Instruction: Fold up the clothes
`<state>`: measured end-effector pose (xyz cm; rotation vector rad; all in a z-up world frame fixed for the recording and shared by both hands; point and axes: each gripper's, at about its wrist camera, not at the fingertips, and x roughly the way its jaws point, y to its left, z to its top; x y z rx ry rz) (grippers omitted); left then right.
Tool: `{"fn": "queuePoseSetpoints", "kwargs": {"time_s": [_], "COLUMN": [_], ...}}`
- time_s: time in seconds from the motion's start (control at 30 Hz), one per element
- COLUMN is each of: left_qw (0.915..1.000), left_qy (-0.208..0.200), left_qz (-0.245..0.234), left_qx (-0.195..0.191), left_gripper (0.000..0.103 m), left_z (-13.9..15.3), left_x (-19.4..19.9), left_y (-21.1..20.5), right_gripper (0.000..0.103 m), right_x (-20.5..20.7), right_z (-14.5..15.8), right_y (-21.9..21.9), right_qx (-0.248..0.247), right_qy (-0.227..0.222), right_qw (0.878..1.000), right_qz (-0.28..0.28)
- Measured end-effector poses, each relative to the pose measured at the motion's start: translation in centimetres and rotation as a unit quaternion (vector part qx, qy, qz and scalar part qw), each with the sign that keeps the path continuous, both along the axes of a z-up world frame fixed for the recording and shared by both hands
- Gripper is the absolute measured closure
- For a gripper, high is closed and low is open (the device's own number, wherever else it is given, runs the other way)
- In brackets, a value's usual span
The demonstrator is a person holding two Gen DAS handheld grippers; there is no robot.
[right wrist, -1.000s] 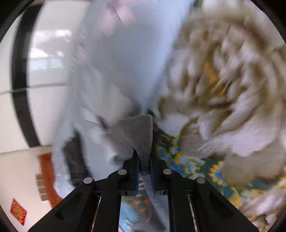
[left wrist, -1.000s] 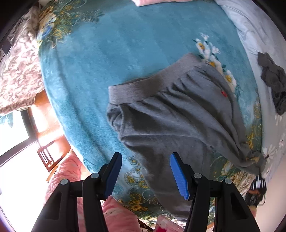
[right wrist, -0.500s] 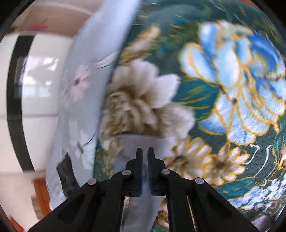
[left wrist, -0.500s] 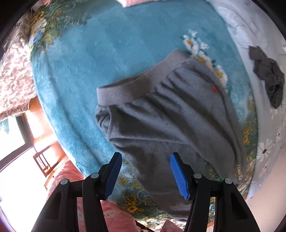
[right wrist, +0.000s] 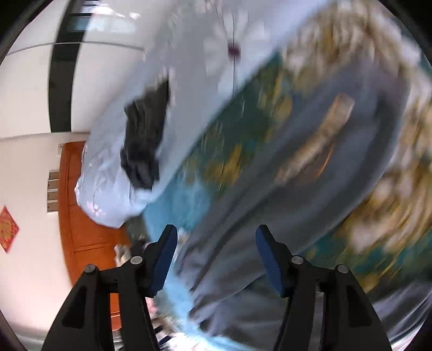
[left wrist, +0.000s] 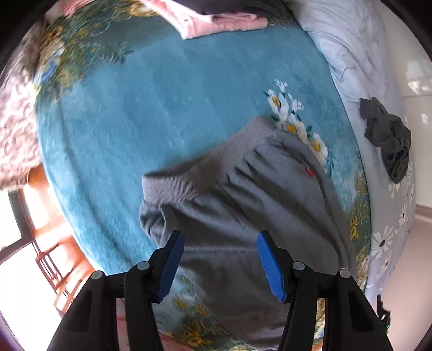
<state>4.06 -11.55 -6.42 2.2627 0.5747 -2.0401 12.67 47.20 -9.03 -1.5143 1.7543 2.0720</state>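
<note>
Nearest in the left wrist view, the left gripper (left wrist: 220, 260) hangs with its 2 blue pads (left wrist: 270, 266) spread wide and nothing between them. Just beyond and under it lie the grey pants (left wrist: 243, 205), spread over the teal blanket (left wrist: 162, 102). Their ribbed waistband (left wrist: 199, 172) faces away from the gripper, and a small red tag (left wrist: 309, 171) shows near the right edge. Past the waistband runs bare blanket with white flowers printed beside the pants. Farther right, a dark crumpled garment (left wrist: 388, 137) sits apart on the pale floral sheet (left wrist: 359, 59). At the far edge lies a folded pink garment (left wrist: 221, 21) with something dark on top of it. A wooden chair (left wrist: 54, 267) stands off the bed at lower left.

The right wrist view is badly blurred. The right gripper (right wrist: 216, 260) is likewise wide open and holds nothing. The pants (right wrist: 297, 189) stretch away beneath it across the blanket (right wrist: 216, 151). Beyond, the dark garment (right wrist: 145, 135) rests on the sheet (right wrist: 189, 54), with an orange door (right wrist: 86, 205) and a white wall behind.
</note>
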Motion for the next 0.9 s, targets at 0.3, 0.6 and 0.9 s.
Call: {"fn": "queuePoseSetpoints", "kwargs": {"time_s": [0.3,0.6,0.9], "left_qw": [0.9973,0.9883,0.9734], "left_qy": [-0.001,-0.023,-0.02], "left_qz": [-0.047,-0.078,-0.139], "left_qx": [0.057,0.129,0.181], "left_gripper": [0.04,0.04,0.042], "left_z": [-6.2,-13.2,-15.2], "left_x": [-7.1,-13.5,-15.8], "left_y": [-1.2,-0.6,1.7], "right_gripper": [0.041,0.044,0.061], "right_x": [-4.6,-8.7,-13.0], "right_z": [-4.8,-8.5,-10.9], "right_y": [-11.7,-16.2,-16.2], "right_qx": [-0.043,-0.022,0.032], "right_qy": [-0.12,-0.203,-0.269], "right_qw": [0.992,0.978,0.962], "right_qz": [-0.014,-0.047,-0.039]}}
